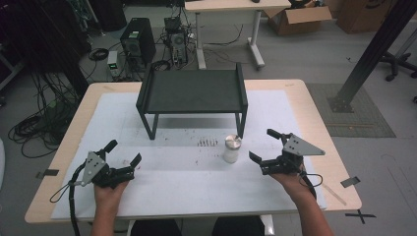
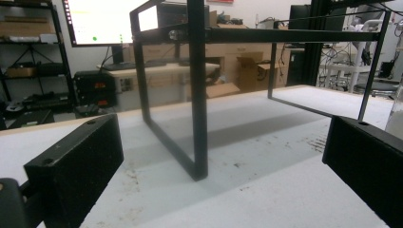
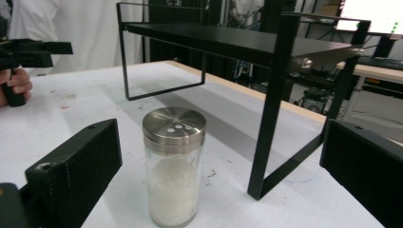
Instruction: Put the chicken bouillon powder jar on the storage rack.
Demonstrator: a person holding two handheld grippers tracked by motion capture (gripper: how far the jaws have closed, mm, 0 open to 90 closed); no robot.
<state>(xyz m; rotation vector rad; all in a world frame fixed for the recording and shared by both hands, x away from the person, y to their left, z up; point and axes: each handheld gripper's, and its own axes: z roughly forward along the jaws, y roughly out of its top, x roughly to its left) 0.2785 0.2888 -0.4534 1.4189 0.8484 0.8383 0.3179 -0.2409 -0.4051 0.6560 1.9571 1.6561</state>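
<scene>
A glass salt shaker with a perforated metal lid stands upright on the white mat, just in front of the right front leg of a black metal shelf rack. My right gripper is open, a short way right of the shaker; in the right gripper view the shaker stands between and just beyond the jaws, nearer the left one. My left gripper is open at the front left with nothing between its jaws. In the left gripper view it faces the rack's front leg.
The white mat covers most of the wooden table. Small dark specks lie on it left of the shaker. The other hand and its gripper appear far left in the right gripper view. Computers, cables and boxes sit on the floor beyond.
</scene>
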